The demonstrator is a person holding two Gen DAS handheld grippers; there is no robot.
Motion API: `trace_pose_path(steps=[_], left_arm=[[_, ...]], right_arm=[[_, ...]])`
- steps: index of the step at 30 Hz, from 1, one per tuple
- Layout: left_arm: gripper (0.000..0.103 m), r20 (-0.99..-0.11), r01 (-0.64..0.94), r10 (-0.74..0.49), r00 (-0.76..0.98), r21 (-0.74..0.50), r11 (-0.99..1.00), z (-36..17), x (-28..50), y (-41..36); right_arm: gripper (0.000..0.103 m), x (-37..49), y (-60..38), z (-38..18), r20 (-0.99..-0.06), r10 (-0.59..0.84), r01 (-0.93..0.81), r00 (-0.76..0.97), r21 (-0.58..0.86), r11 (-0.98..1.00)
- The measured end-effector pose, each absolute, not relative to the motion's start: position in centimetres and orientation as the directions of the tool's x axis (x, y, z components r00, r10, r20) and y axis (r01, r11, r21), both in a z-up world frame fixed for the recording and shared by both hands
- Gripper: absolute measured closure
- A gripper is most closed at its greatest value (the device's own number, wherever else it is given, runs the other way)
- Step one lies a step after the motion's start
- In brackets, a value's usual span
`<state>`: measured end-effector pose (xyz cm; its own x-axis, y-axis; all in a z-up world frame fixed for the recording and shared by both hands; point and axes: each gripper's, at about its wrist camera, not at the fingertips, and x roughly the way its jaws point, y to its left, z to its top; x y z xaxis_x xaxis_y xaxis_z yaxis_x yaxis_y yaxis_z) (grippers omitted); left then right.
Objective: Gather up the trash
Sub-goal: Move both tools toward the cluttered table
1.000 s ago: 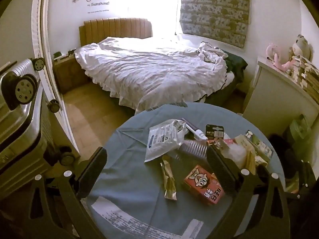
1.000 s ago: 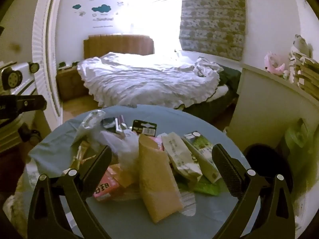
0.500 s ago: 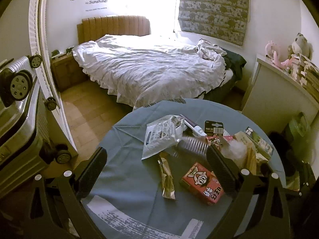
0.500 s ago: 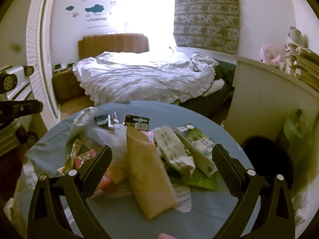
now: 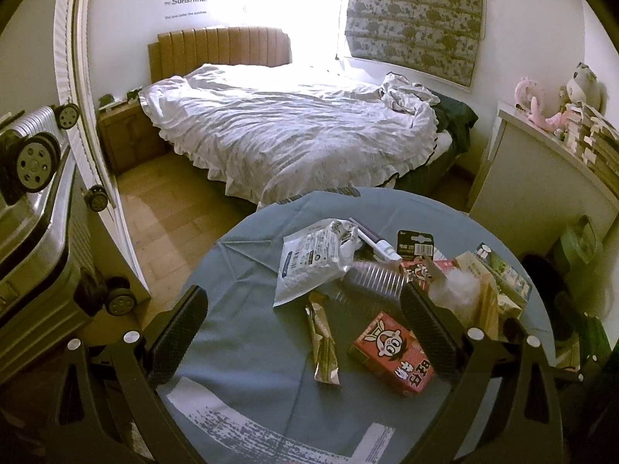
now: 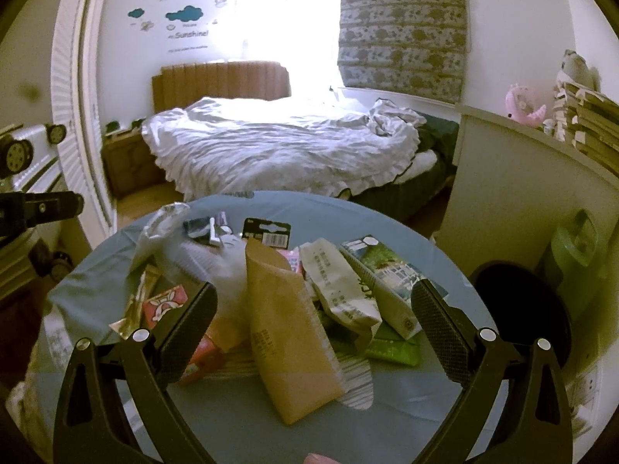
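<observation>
Litter lies on a round table with a blue-grey cloth (image 5: 240,309). In the left wrist view I see a red drink carton (image 5: 390,352), a gold wrapper (image 5: 323,342), a white pouch (image 5: 313,263) and a clear ribbed cup (image 5: 371,278). My left gripper (image 5: 301,332) hangs open above the wrapper and carton, holding nothing. The right wrist view shows a tan paper bag (image 6: 286,328), a white packet (image 6: 340,290), a green-printed carton (image 6: 383,274) and a green wrapper (image 6: 390,348). My right gripper (image 6: 313,321) is open over the tan bag, empty.
A black round bin (image 6: 522,309) with a green bag (image 6: 572,247) behind it stands right of the table. An unmade bed (image 5: 294,131), a white cabinet (image 5: 541,193) and silver suitcases (image 5: 35,208) surround it. Wood floor (image 5: 162,216) lies at the left.
Both grippers have drifted slightly; the right wrist view has shifted so the tan bag sits more centred between the fingers. No litter has moved and both grippers stay open.
</observation>
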<state>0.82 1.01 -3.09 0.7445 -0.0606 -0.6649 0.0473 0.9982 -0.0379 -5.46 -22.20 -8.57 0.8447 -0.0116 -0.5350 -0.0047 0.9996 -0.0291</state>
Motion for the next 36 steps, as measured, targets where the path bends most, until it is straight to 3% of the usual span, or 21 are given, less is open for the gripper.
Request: trace_pose_path(steps=[28,36], left_arm=[[0.005,-0.673,0.054,-0.065,0.737,-0.037,0.998,-3.4,0.9,0.7],[0.005,-0.62,0.149,-0.21,0.756,-0.149,0.978,-4.8,1.1,1.7]], right_arm=[[0.004,-5.5,-22.3,-8.8,-0.544,-0.006,-0.005,0.839,-0.018,1.0],[0.004,-5.6,-24.4,-9.2,-0.562,0.009,0.017,0.827,0.04,0.999]])
